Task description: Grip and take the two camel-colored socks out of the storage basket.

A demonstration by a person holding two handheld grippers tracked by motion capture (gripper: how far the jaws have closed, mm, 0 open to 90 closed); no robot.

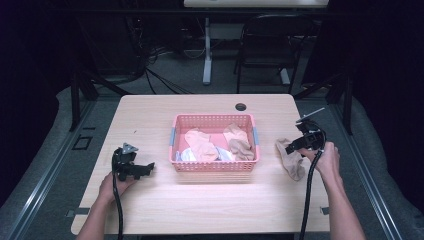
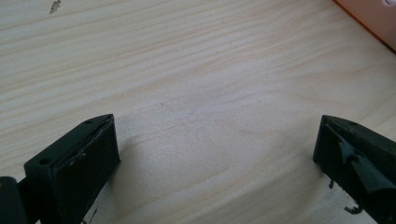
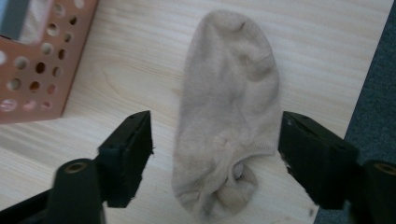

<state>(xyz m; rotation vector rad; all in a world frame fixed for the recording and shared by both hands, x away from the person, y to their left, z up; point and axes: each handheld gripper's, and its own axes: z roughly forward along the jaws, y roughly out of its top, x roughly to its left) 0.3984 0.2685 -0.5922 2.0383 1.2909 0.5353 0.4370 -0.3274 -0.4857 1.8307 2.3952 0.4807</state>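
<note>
A beige ankle sock [image 3: 229, 107] lies flat on the wooden table [image 1: 150, 115], to the right of a pink basket [image 1: 215, 165]. My right gripper [image 3: 215, 140] hovers over the sock's cuff end with its jaws wide apart, one on each side, the pads off the cloth; in the high view the right gripper [image 1: 298, 145] sits at the sock [image 1: 291, 161] near the table's right edge. My left gripper [image 2: 217, 140] rests open over bare wood; the high view shows the left gripper [image 1: 142, 168] left of the basket.
The basket holds several socks [image 1: 205, 145] in peach, tan and pale blue. A basket corner [image 3: 37, 60] stands close to the left of the right gripper. The table's right edge [image 3: 369, 79] runs just beyond the sock. A chair [image 1: 270, 45] stands behind the table.
</note>
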